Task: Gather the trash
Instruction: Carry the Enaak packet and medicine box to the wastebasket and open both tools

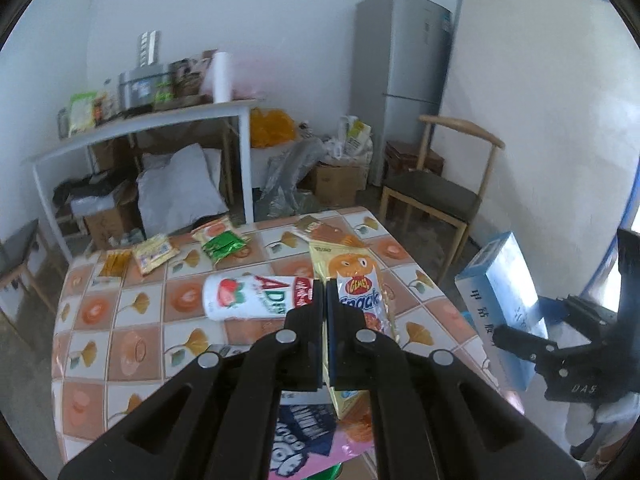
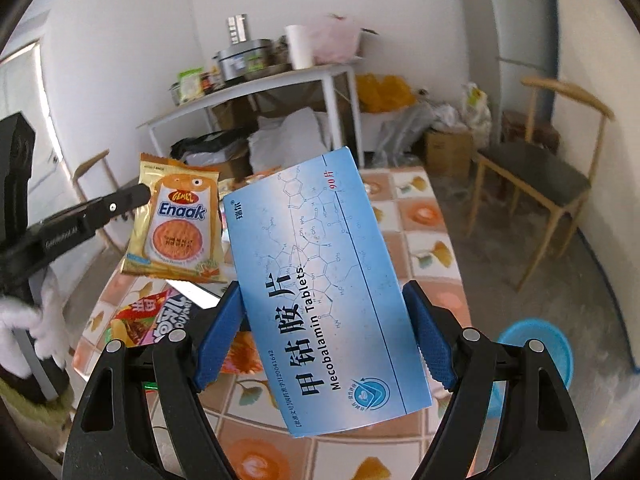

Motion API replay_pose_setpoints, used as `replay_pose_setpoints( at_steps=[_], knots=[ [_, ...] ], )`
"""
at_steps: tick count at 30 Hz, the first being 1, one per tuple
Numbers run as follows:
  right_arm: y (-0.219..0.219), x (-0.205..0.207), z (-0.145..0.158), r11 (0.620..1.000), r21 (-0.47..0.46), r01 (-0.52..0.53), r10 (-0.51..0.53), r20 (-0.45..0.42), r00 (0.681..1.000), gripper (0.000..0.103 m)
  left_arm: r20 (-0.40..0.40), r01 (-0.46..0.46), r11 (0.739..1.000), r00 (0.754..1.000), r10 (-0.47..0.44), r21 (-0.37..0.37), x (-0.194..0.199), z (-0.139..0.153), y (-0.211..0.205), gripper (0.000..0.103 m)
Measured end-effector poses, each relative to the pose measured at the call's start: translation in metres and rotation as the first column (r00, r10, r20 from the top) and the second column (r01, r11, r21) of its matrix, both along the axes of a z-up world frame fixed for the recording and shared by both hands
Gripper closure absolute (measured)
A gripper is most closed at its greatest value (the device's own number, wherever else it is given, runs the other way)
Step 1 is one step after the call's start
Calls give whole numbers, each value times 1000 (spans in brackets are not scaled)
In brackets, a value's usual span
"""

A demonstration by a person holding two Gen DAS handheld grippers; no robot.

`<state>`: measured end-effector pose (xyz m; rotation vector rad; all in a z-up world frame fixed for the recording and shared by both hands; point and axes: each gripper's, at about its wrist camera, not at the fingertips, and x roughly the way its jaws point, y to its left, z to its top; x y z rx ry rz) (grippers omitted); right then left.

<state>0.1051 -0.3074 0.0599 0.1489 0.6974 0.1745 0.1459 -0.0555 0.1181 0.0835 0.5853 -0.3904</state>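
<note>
My left gripper is shut on a yellow-orange Enaak snack packet and holds it above the tiled table. The packet and the left gripper also show in the right wrist view. My right gripper is shut on a blue Mecobalamin tablet box, held off the table; the box and the right gripper show in the left wrist view. On the table lie a white strawberry bottle, a green wrapper, yellow sachets and a chip bag.
A blue basin stands on the floor to the right of the table. A wooden chair stands beyond the table's far right corner. A white side table with clutter, boxes and bags lines the back wall beside a fridge.
</note>
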Motion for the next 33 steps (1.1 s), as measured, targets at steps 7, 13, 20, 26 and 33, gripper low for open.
replay_pose_setpoints(
  at_steps=[7,13,20,26,33],
  knots=[
    [-26,-11,-1,997,9,73,-73,-4,997,28,36,46,995,998,-49,86,-1,-1,-41,102],
    [-44,-20,-7,993,22,114,-114,-23,993,28,22,89,989,995,-93,119,-4,-8,-71,102],
    [-68,-27,-12,984,59,168,-166,-40,985,28,7,128,981,991,-131,147,-6,-16,-99,102],
    [-85,-28,-18,977,83,195,-190,-65,980,28,-9,138,977,990,-138,165,-6,-22,-111,102],
    [-99,-28,-19,972,85,218,-212,-67,975,28,-15,146,974,989,-146,175,-4,-26,-126,102]
  ],
)
